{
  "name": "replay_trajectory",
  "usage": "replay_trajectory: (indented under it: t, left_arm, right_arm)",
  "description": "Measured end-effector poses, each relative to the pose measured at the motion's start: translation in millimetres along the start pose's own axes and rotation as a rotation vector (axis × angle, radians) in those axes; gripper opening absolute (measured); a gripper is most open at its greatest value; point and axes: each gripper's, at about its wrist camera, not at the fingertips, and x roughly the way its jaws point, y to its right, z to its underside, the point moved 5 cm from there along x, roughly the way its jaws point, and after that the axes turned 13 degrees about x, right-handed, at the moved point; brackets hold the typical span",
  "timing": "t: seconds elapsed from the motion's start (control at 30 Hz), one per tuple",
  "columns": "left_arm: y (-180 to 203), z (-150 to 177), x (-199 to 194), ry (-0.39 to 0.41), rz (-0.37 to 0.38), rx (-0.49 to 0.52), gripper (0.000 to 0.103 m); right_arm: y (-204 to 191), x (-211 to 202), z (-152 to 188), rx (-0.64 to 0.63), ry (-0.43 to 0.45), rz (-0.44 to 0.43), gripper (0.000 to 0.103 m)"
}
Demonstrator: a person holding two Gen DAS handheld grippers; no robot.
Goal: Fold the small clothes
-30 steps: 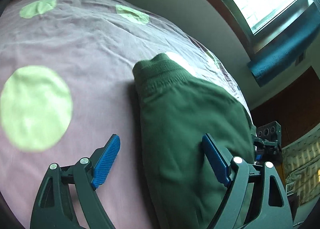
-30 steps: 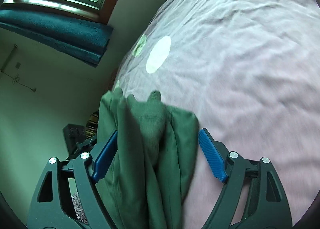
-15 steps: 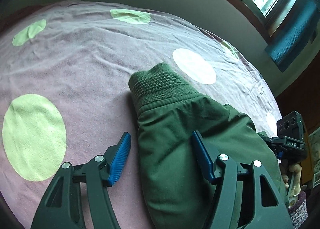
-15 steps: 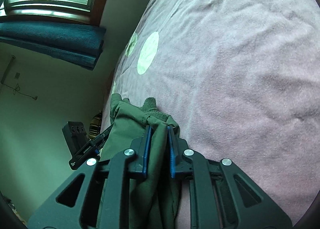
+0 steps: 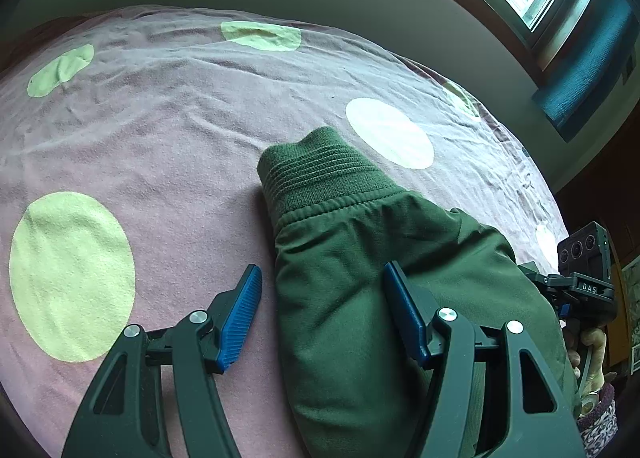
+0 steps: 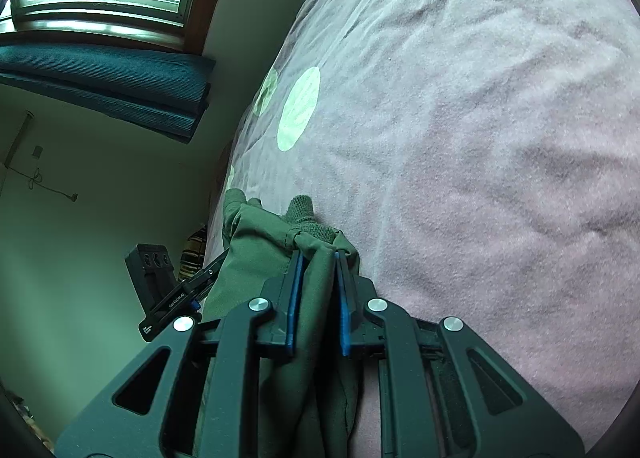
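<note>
— Well, from the left wrist view, the left gripper point(image 5: 320, 314) hangs with its jaws spread wide, gripping nothing. The green garment point(image 5: 360, 278) lies on the pink dotted bedspread point(image 5: 160, 130), and its near edge falls right in the gap: one blue pad point(image 5: 240, 318) sits over bare bedspread just beside the cloth, the other over the fabric itself.

— Which way does the piece run?

— Lengthwise away from that gripper, with the ribbed cuff point(image 5: 320, 174) at the far end, towards the pale dot point(image 5: 390, 134). So I'd judge the left jaws only need to drop and close on that edge; they're already astride it.

— And the other side?

— In the right wrist view, the right gripper point(image 6: 318, 290) is clamped onto a bunched fold of the same green garment point(image 6: 264, 242), pads pressed against cloth on both sides. The knitted cuff pokes out just past the fingertips, and the bedspread point(image 6: 480, 138) stretches off to the right.

— So the right is the nearer hand?

— It's the one with hold of it, yes. The left is close but not gripping.

— Anything you can't make out?

— Plenty. The garment's lower part is cut off under both grippers, so I can't say whether it's trousers or a sleeve, nor how many layers the right jaws pinch. The right gripper shows in the left view only as its camera block point(image 5: 584, 254) at the frame's edge.
</note>
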Motion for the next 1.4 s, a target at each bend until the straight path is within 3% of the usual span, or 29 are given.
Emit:
replay_trajectory:
  t: [0.27, 0.3, 0.37, 0.43, 0.5, 0.7, 0.83, 0.93, 1.03, 1.1, 1.17, 1.23, 1.4]
  left_arm:
    - [3.9, -4.9, -5.2, -0.016, -0.023, 0.023, 0.064]
    - [4.8, -5.3, -8.5, -0.017, -0.015, 0.023, 0.065]
    - [4.8, -1.8, -19.5, -0.024, 0.035, -0.001, 0.076]
    - [3.6, 8.8, -34.8, -0.027, 0.097, -0.046, 0.079]
    - [5.2, 24.2, -49.6, -0.034, 0.135, -0.076, 0.082]
    - [28.7, 88.7, -96.3, -0.043, 0.237, -0.135, 0.085]
    - [45.4, 119.1, -109.8, -0.045, 0.273, -0.140, 0.086]
    - [55.3, 129.5, -103.0, -0.058, 0.299, -0.139, 0.086]
    - [55.1, 136.2, -93.9, -0.062, 0.335, -0.184, 0.086]
    - [55.1, 140.3, -87.6, -0.071, 0.343, -0.184, 0.074]
    - [55.2, 141.9, -84.5, -0.080, 0.342, -0.185, 0.061]
    - [58.0, 140.2, -86.6, -0.081, 0.313, -0.160, 0.055]
    - [64.3, 127.4, -96.8, -0.087, 0.274, -0.104, 0.045]
  right_arm:
    - [-2.0, -11.6, 1.3, 0.003, 0.021, -0.004, 0.019]
    - [-2.7, -16.3, 2.9, 0.004, 0.032, 0.004, 0.026]
    - [-6.3, -29.8, 9.5, -0.014, 0.052, 0.033, 0.043]
    - [-10.9, -49.3, 22.1, -0.038, 0.076, 0.051, 0.067]
    - [-11.9, -64.6, 35.3, -0.043, 0.079, 0.039, 0.073]
    - [2.4, -100.1, 96.0, -0.060, 0.064, 0.057, 0.081]
    - [15.3, -102.8, 119.1, -0.041, 0.052, 0.059, 0.081]
    - [12.4, -100.0, 127.0, -0.070, 0.066, 0.058, 0.083]
    - [6.1, -86.4, 135.6, -0.082, 0.020, 0.043, 0.084]
    - [1.8, -74.1, 144.4, -0.140, 0.003, 0.121, 0.083]
    - [-0.1, -63.3, 151.4, -0.170, -0.006, 0.180, 0.070]
    - [0.5, -58.7, 153.4, -0.134, -0.023, 0.156, 0.044]
    - [-8.3, -64.3, 160.6, -0.127, 0.009, 0.117, 0.029]
